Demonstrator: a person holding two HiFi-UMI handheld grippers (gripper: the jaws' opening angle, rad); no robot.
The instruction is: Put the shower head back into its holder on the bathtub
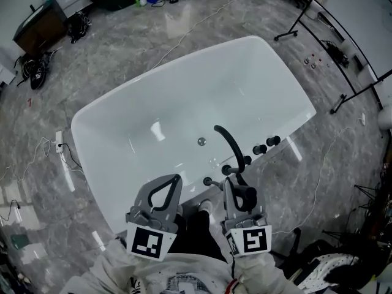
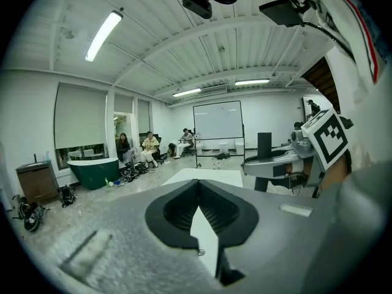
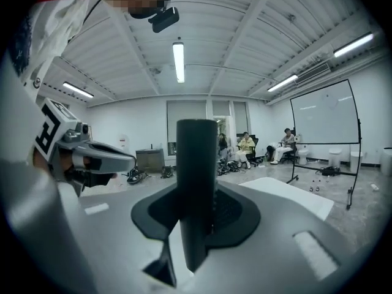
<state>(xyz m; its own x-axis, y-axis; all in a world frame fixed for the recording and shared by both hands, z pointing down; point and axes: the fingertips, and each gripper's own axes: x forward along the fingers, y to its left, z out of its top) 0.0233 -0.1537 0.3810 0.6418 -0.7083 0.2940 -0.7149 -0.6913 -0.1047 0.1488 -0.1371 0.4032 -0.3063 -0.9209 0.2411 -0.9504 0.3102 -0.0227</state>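
Note:
The white bathtub [image 1: 122, 121] lies below me, with a curved black spout [image 1: 229, 143] and black knobs [image 1: 260, 149] on its near rim. My right gripper [image 1: 236, 185] hovers over that rim, just in front of the spout. It is shut on the black shower head handle [image 1: 242, 195]. In the right gripper view the handle [image 3: 196, 176] stands upright between the jaws of the right gripper [image 3: 199, 201]. My left gripper [image 1: 176, 177] hangs beside it to the left, over the tub's near edge. Its tips meet with nothing in them [image 2: 198, 188]. I cannot tell which fitting is the holder.
Black light stands [image 1: 294, 23] and cables [image 1: 184, 38] cross the grey marble floor beyond and right of the tub. A dark cabinet [image 1: 40, 26] stands far left. Seated people [image 2: 150, 146], a dark green tub [image 2: 92, 171] and a projection screen [image 2: 217, 121] are far off.

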